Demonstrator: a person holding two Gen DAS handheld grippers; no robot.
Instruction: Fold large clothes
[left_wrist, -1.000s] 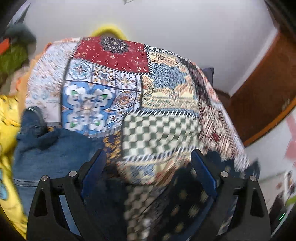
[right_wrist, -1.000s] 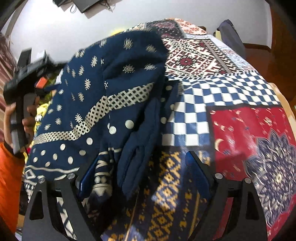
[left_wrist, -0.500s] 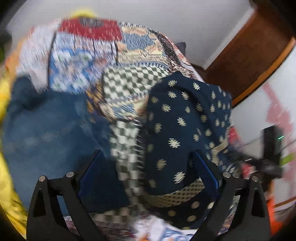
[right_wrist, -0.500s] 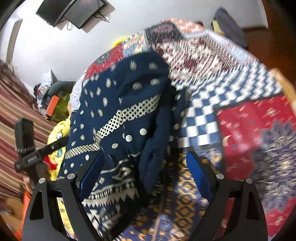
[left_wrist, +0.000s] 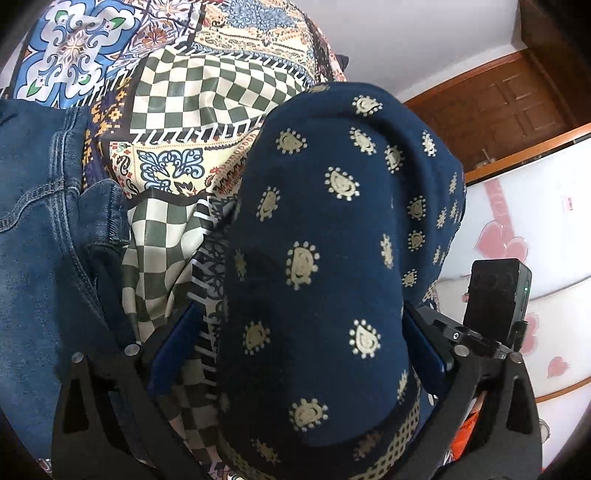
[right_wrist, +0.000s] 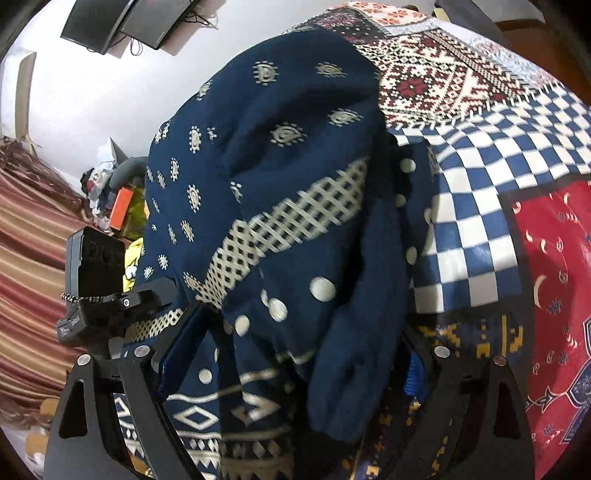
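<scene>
Risk: the thick navy patterned garment (left_wrist: 317, 258) could slump out of fold, being bunched and bulky; the jeans (left_wrist: 40, 236) beside it might snag.
Left gripper (left_wrist: 295, 354): jaws spread wide, the garment lying between them on the patchwork bedspread (left_wrist: 207, 85), not pinched.
Right gripper (right_wrist: 291, 365): jaws likewise spread, straddling the garment's hanging sleeve (right_wrist: 354, 332).

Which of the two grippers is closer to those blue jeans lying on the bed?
Left. The left hand-held gripper has the jeans right beside its left finger. The right hand-held gripper is over the navy garment, with no jeans in its view.
</scene>
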